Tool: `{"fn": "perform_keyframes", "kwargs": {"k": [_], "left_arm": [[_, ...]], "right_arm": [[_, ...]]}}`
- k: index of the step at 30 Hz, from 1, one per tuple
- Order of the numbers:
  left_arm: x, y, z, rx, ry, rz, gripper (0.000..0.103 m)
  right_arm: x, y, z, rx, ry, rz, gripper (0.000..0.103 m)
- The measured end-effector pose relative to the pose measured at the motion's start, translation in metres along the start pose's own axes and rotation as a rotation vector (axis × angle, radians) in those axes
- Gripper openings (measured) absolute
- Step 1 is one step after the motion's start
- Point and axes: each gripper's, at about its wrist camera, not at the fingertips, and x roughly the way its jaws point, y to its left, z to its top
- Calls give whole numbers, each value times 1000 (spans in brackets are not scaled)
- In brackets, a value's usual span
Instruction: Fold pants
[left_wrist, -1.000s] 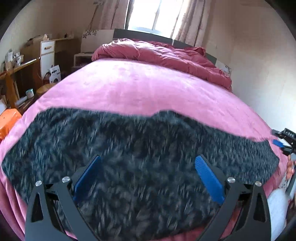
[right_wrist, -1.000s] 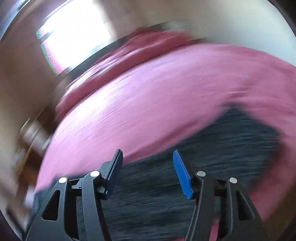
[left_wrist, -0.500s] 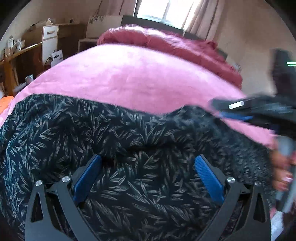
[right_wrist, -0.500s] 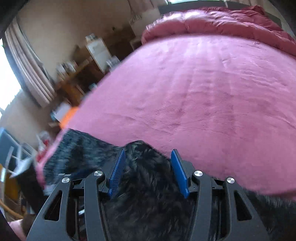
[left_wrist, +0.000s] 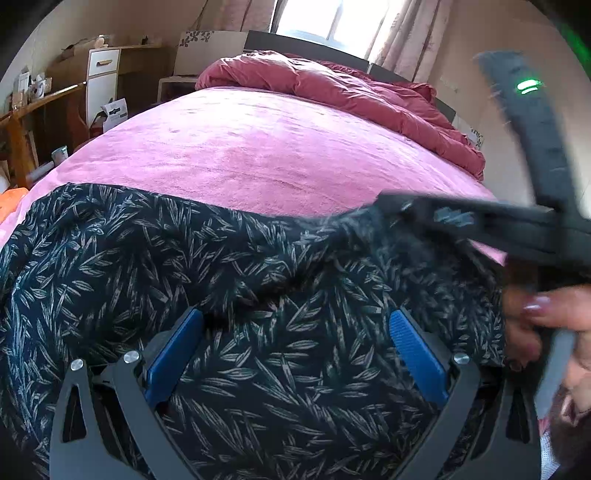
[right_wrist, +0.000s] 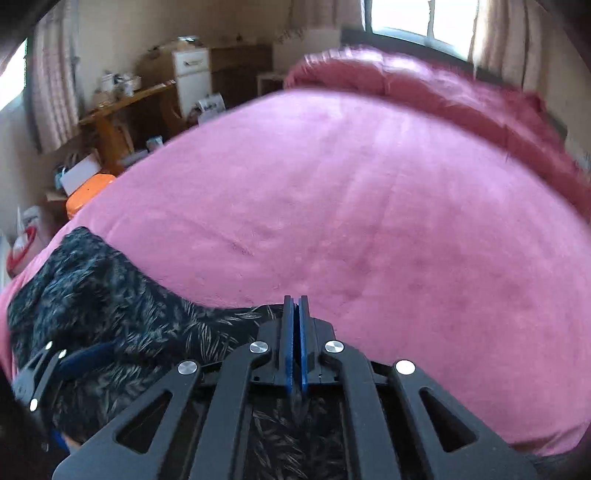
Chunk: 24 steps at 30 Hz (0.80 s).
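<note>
Dark pants with a pale leaf print (left_wrist: 258, 295) lie across the near edge of a pink bed (left_wrist: 277, 147). My left gripper (left_wrist: 295, 347) is open, its blue pads wide apart over the cloth. My right gripper (right_wrist: 294, 332) is shut on the far edge of the pants (right_wrist: 129, 314) and the cloth runs under its jaws. In the left wrist view the right gripper (left_wrist: 406, 210) comes in from the right, blurred, pinching the upper edge of the pants. The left gripper shows at the lower left of the right wrist view (right_wrist: 74, 365).
A crumpled red duvet (left_wrist: 332, 88) lies at the head of the bed under a window. A wooden desk and a white cabinet (left_wrist: 103, 81) stand left of the bed. An orange object (right_wrist: 88, 192) sits beside the bed on the left.
My right gripper has closed on the far edge of the pants; it was open half a second ago. It has moved left over the pants. My left gripper stays open.
</note>
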Motion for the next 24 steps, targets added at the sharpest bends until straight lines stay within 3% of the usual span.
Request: {"fn": "perform_keyframes", "kwargs": {"k": [2,5,6,7,9,11,13,16,17,22,24], "left_arm": [[1,-1,2,-1,6,2,101],[6,-7,4,26,44,46,101],[7,-13,9,39,69,67,101],[8,-18,14,44,95,84,101],[4,-21,25,-1,128,75,101],[-2,-22,35,-66,123,29,100],[3,-33,48,-69,139,18,98],[23,-57,63,18,167,54,71],[30,-63,67,38,168,71,69],[75,-71,77,100,119,154,74],[80,-67,71,113,68,147,79]], "right_arm": [[8,-5,-6,-2,-31,31,1],[-12,-37,-6,122,-64,194,2],[-24,-53,-5,194,-81,217,10],[-36,-61,-5,243,-109,219,26],[-74,-83,-15,282,-216,225,42],[-95,-87,-25,244,-240,175,42],[-110,-91,-43,190,-218,107,39],[-106,-96,-67,179,-138,108,22],[-104,-101,-79,177,-125,106,21],[-72,-119,-103,198,-57,-81,19],[-56,-132,-104,251,-71,-82,16]]}}
